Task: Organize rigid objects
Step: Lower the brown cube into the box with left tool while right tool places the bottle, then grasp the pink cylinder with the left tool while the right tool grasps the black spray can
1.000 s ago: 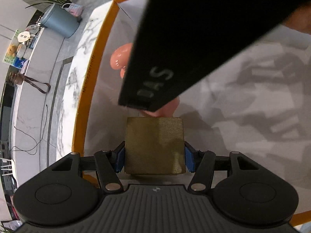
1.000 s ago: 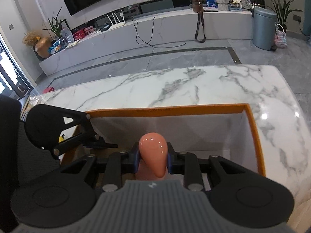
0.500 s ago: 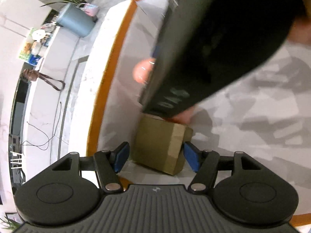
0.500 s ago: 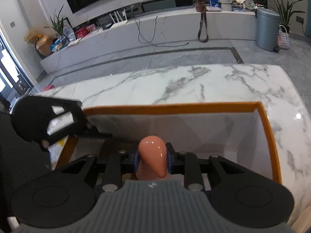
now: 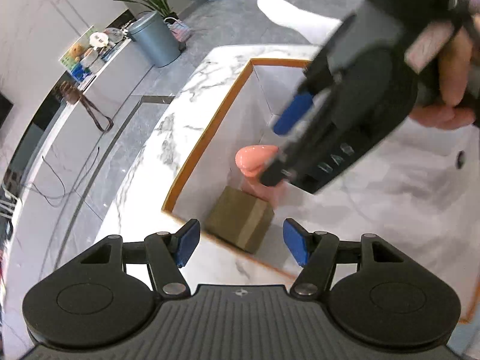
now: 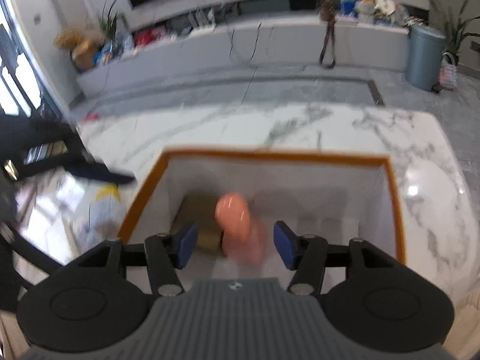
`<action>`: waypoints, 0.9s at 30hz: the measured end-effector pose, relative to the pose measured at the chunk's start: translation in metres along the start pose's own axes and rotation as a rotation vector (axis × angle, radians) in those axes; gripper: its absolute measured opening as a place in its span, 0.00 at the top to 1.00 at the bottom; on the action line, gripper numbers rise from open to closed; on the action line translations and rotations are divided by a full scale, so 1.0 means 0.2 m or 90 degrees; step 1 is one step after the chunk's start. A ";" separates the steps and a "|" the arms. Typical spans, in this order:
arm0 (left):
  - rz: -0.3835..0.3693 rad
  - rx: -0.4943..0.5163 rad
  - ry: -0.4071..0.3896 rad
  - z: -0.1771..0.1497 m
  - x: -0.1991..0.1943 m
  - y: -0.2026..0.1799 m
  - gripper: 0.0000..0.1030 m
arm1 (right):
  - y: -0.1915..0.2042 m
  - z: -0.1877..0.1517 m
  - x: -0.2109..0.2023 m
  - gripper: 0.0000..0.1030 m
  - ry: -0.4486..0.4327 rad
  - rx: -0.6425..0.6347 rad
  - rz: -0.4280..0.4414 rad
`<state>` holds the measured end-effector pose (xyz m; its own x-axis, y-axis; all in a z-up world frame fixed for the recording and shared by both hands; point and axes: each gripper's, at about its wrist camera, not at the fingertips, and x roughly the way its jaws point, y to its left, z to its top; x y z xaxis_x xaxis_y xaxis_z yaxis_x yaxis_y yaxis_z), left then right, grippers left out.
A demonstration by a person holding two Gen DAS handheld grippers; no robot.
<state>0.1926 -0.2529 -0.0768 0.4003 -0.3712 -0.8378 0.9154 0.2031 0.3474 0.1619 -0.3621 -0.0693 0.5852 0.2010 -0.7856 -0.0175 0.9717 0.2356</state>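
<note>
An olive-brown block [image 5: 241,222] lies inside the white box with the orange rim [image 5: 207,132], near its corner. A glossy pink object [image 5: 255,160] rests beside it in the box. My left gripper [image 5: 241,244] is open and empty above the box's corner. My right gripper [image 6: 234,244] is open above the box; the pink object [image 6: 235,219] and the block [image 6: 198,213] lie below it, blurred. The right gripper's body also shows in the left wrist view [image 5: 345,126].
The box stands on a marble table [image 6: 270,129]. A yellow and white packet [image 6: 102,207] lies on the table left of the box. A grey bin [image 6: 424,57] and a long low cabinet stand on the floor beyond.
My left gripper let go of the block and drew back up out of the box. My right gripper opened, released the pink object into the box, and lifted.
</note>
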 end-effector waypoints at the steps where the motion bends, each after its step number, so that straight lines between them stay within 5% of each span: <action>1: 0.002 -0.010 -0.002 -0.02 -0.03 0.01 0.27 | 0.01 -0.02 0.02 0.45 0.015 -0.010 -0.001; 8: 0.019 -0.078 0.005 -0.14 -0.17 0.05 0.27 | 0.09 -0.06 0.22 0.53 0.099 -0.068 -0.037; 11: 0.026 -0.096 0.017 -0.21 -0.20 0.06 0.27 | 0.09 -0.05 0.27 0.66 0.109 -0.081 -0.043; 21: 0.018 -0.168 0.039 -0.38 -0.25 0.10 0.28 | 0.11 -0.03 0.30 0.72 0.101 -0.100 -0.076; 27: 0.013 -0.217 0.041 -0.49 -0.33 0.12 0.31 | 0.19 -0.04 0.12 0.72 0.071 -0.115 -0.081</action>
<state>0.1832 -0.1356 -0.0540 0.4050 -0.3084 -0.8607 0.8365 0.5051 0.2126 0.1698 -0.3196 -0.0841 0.4995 0.0786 -0.8628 -0.0996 0.9945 0.0329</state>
